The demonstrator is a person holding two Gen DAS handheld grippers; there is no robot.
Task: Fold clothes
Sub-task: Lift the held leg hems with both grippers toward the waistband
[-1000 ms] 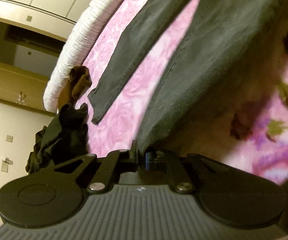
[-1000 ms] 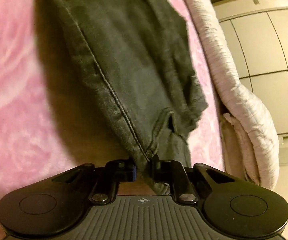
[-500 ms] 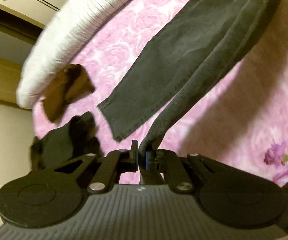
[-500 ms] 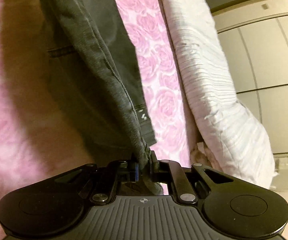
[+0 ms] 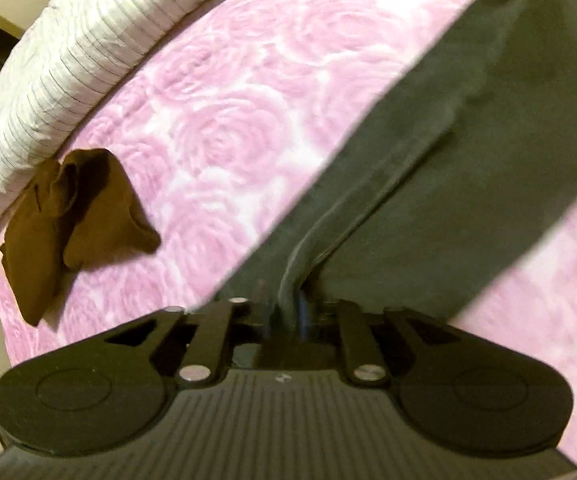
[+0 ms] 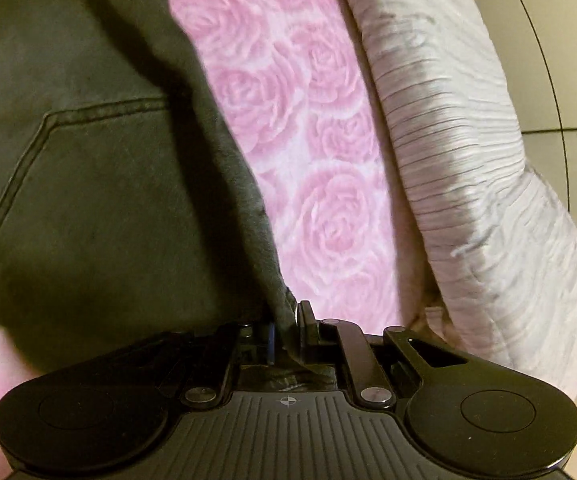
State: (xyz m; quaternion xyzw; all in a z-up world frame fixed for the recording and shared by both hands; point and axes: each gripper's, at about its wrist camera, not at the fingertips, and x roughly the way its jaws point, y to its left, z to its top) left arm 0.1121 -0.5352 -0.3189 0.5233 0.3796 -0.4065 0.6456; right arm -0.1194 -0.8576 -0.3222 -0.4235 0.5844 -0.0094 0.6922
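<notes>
Both tongs have dark cloth between their jaws, and both are easing apart.

Left wrist view: the left tongs point steeply down at a bed covered by a pink rose-patterned blanket. A fold of the dark grey trousers runs up from between the jaws and spreads as a broad band toward the far right. The jaws are opening around that fold; through the motion blur the pads seem to be still touching it, though I cannot be sure they press. Far left, a crumpled brown garment lies on the blanket, well apart from the trousers, just beside a white ribbed pillow along the far edge.

Right wrist view: the right tongs likewise have an edge of the trousers rising from between the jaws, which are opening on it. From there the cloth fills the left half of the picture, with a stitched pocket outline showing. To the right of it lies bare pink blanket, then the white pillow beyond, with pale cupboard doors behind.

By my reading, the trousers are being laid down with one fold made: the cloth looks doubled in the left view. The release is under way but not finished. Left to do, I judge, are at least one more fold of the trousers and the brown garment, which looks untouched.
</notes>
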